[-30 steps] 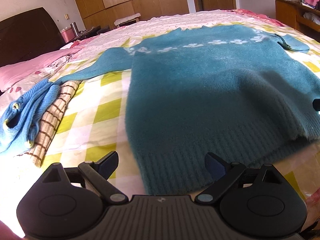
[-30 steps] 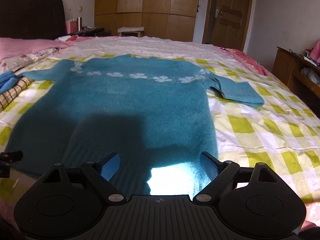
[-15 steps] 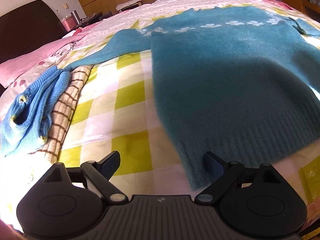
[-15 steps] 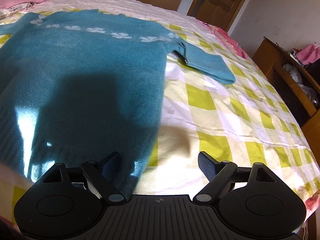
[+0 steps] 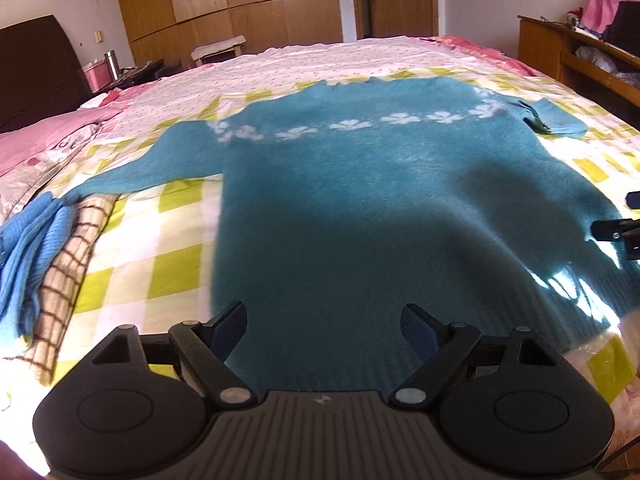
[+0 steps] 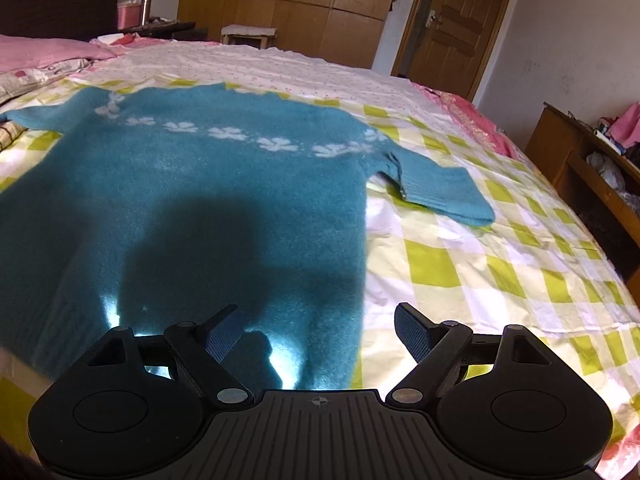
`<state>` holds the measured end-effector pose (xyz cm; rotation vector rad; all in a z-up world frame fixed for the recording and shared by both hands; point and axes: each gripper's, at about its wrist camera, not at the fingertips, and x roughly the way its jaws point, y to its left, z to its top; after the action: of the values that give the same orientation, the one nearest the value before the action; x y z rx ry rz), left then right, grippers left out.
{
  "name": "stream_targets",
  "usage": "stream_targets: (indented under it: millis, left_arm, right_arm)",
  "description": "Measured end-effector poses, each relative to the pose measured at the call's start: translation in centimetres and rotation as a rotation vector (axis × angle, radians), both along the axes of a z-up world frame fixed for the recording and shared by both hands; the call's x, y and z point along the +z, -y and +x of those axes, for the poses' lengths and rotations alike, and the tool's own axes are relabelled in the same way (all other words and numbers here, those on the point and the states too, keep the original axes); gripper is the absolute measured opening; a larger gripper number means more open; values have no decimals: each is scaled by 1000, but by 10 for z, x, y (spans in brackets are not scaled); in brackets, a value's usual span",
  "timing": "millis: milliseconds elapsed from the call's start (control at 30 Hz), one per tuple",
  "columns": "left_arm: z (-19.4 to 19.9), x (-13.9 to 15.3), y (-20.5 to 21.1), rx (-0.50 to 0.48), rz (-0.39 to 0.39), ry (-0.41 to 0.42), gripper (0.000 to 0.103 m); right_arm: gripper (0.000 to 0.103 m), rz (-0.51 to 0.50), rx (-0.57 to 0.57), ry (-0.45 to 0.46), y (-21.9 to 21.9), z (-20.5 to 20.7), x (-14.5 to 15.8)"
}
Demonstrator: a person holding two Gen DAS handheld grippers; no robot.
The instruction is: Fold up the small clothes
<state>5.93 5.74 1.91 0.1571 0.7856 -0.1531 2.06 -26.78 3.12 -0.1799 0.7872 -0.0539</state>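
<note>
A teal knit sweater [image 5: 360,200] with a band of white flowers lies flat on the checked bedspread, hem toward me, sleeves spread out. It also shows in the right wrist view [image 6: 200,200], its right sleeve [image 6: 440,190] folded short. My left gripper [image 5: 324,328] is open and empty, above the hem near its left corner. My right gripper [image 6: 316,332] is open and empty, above the hem near its right corner. The right gripper's tip shows at the right edge of the left wrist view [image 5: 620,232].
A yellow-and-white checked bedspread [image 6: 480,280] covers the bed. A light blue knit garment [image 5: 28,256] and a brown checked cloth [image 5: 64,280] lie at the left. A pink pillow [image 5: 36,140] is at far left. A wooden shelf [image 6: 592,168] stands at the right.
Both grippers have swung back toward the sweater's middle and lifted a little. The sweater has not moved. Both stay open and empty.
</note>
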Motion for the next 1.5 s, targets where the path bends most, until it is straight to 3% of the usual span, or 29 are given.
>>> stream_targets:
  millis: [67,167,400,433,633,933,1133,1333,1500]
  left_arm:
    - [3,-6,12,-33,5,-12,90]
    - [7,-20,22,-61,17,-60,90]
    - [9,-28,15,-30,2,-113,98]
    - [8,-30,15,-27,12,-116,103]
    - [4,-36,14,21,2,-117,103]
    - [-7,-38,14,74,-15,-78,103]
    - [4,-25,21,55,34,-128,103]
    - [8,13,42,7,53,-11,103]
    - [37,31,66,-22,24,41,103]
  right_arm:
    - [80,54,0,-49,2,6,-9]
    - [80,33,-10,-72,6,6,-21]
    - [80,99,-54,-120,24,4,-26]
    - [80,100,-53,-120,23,4,-25]
    - [78,107,-10,-38,17,1,-11]
    - [80,182,-25,-2,28,8,-4]
    - [82,191,-19,19,36,16,5]
    - [86,166,-1,85,42,32,18]
    - [86,120,-12,146,58,55,23]
